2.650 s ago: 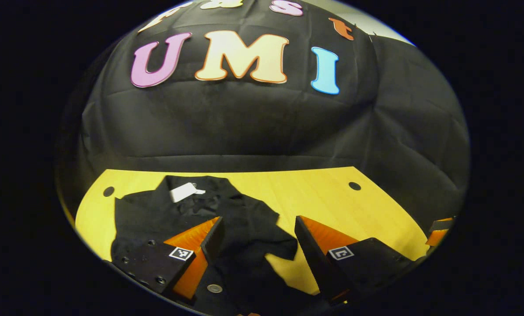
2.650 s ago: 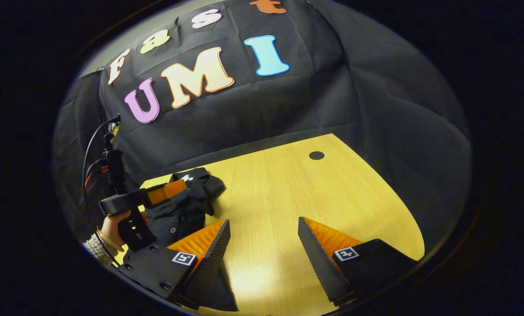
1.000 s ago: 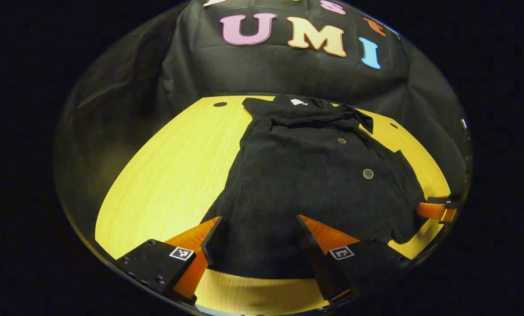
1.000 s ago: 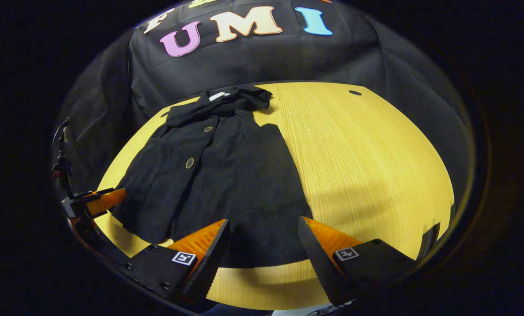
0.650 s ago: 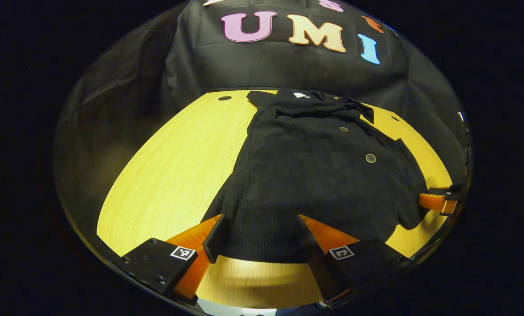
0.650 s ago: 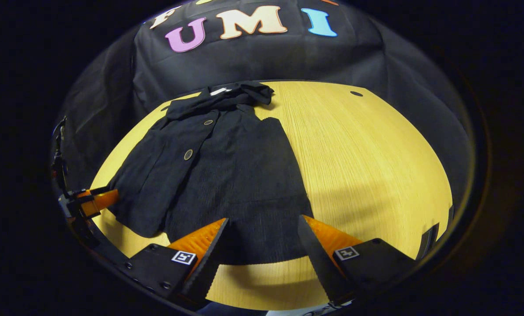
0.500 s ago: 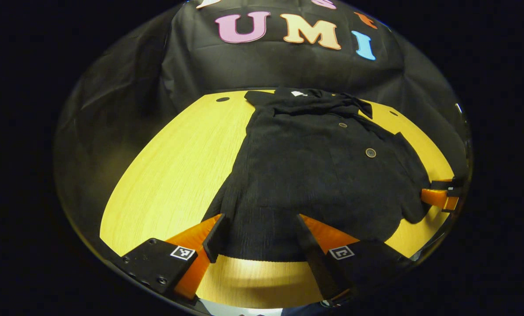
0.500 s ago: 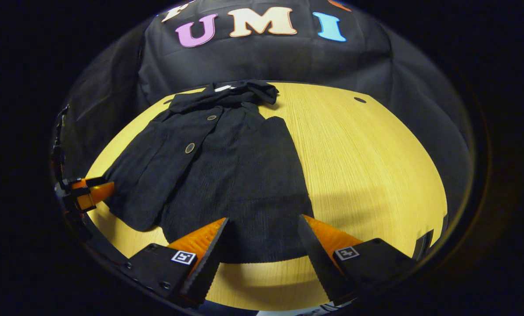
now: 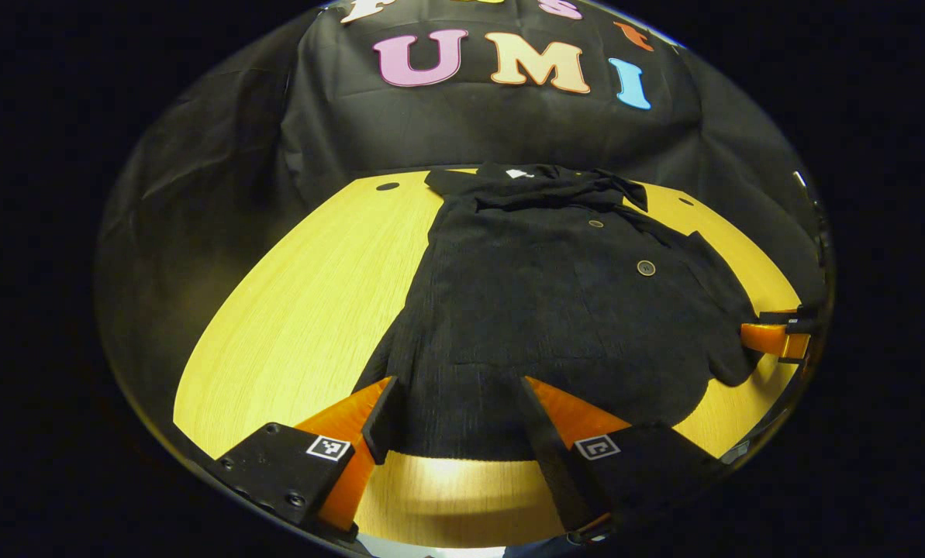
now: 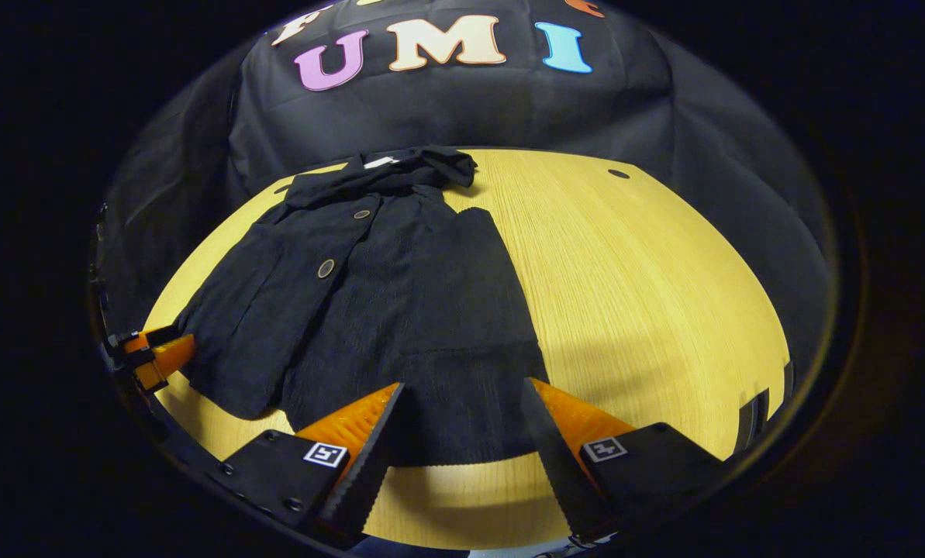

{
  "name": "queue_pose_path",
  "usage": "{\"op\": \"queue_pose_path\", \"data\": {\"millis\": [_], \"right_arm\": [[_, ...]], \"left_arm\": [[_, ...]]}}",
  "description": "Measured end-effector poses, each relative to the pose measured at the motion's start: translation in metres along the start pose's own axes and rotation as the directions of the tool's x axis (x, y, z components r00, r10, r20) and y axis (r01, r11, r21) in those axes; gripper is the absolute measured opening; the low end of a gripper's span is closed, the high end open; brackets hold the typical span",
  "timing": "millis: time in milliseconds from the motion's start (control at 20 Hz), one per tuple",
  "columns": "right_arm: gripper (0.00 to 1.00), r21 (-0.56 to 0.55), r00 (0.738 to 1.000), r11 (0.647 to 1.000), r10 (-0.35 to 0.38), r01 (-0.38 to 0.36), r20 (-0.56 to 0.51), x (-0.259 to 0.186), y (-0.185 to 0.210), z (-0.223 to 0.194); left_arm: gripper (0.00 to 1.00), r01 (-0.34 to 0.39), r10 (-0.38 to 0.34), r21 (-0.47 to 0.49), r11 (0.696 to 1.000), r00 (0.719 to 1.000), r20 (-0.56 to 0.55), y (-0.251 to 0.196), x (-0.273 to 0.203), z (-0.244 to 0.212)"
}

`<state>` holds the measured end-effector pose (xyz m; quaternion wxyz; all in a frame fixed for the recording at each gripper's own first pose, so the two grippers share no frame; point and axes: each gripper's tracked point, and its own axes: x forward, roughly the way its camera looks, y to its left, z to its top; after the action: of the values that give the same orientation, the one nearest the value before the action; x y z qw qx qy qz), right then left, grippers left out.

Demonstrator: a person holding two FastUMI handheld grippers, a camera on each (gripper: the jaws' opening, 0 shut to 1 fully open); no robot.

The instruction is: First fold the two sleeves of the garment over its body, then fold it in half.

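A yellow wooden worktop (image 9: 299, 310) with a fine straight grain and a rounded outline carries a single black garment (image 9: 555, 310). The garment lies spread out flat, its collar end toward the far edge by the cloth wall and its hem toward the near edge. A small white tag (image 9: 518, 173) shows at the collar, and two round buttons (image 9: 646, 267) sit on the front. In the right gripper view the garment (image 10: 384, 294) covers the left part of the worktop (image 10: 648, 294). Small dark round holes (image 10: 619, 173) mark the worktop near its far corners
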<state>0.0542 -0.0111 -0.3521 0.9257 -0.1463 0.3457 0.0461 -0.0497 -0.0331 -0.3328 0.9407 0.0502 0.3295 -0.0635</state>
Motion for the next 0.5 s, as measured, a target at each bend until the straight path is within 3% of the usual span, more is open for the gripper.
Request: {"op": "queue_pose_path", "data": {"millis": [50,100,250,300,350,400,450,500], "right_arm": [[0.88,-0.004,1.000,1.000,0.006,-0.006,-0.006,-0.001,0.006,0.000],[0.73,-0.016,1.000,1.000,0.012,-0.013,-0.012,-0.001,0.009,0.000],[0.54,-0.029,0.999,0.999,0.044,-0.045,-0.025,-0.002,0.021,0.002],[0.40,-0.022,0.999,0.999,0.044,-0.045,-0.030,-0.001,0.023,0.002],[0.35,-0.020,0.998,0.999,0.046,-0.047,-0.036,-0.002,0.023,0.001],[0.33,-0.020,0.996,0.997,0.076,-0.077,-0.037,-0.002,0.027,0.001],[0.25,-0.010,0.996,0.997,0.080,-0.081,-0.034,-0.001,0.028,0.001],[0.17,-0.004,0.996,0.996,0.089,-0.089,-0.026,-0.001,0.030,0.002]], "left_arm": [[0.82,0.003,-0.003,0.001,1.000,1.000,0.003,0.000,0.001,0.001],[0.80,0.009,-0.009,-0.001,1.000,1.000,0.003,-0.001,0.000,0.000],[0.62,0.027,-0.027,-0.007,1.000,1.000,-0.001,-0.004,-0.001,0.000],[0.59,0.035,-0.035,-0.019,0.999,0.999,-0.002,-0.006,-0.002,-0.001],[0.42,0.045,-0.045,-0.036,0.998,0.999,0.005,-0.008,-0.002,0.001],[0.35,0.057,-0.056,-0.059,0.997,0.998,0.013,-0.011,-0.002,0.001],[0.14,0.054,-0.053,-0.085,0.995,0.998,0.022,-0.012,-0.002,0.002],[0.09,0.057,-0.055,-0.098,0.994,0.998,0.024,-0.013,-0.002,0.001]]}}
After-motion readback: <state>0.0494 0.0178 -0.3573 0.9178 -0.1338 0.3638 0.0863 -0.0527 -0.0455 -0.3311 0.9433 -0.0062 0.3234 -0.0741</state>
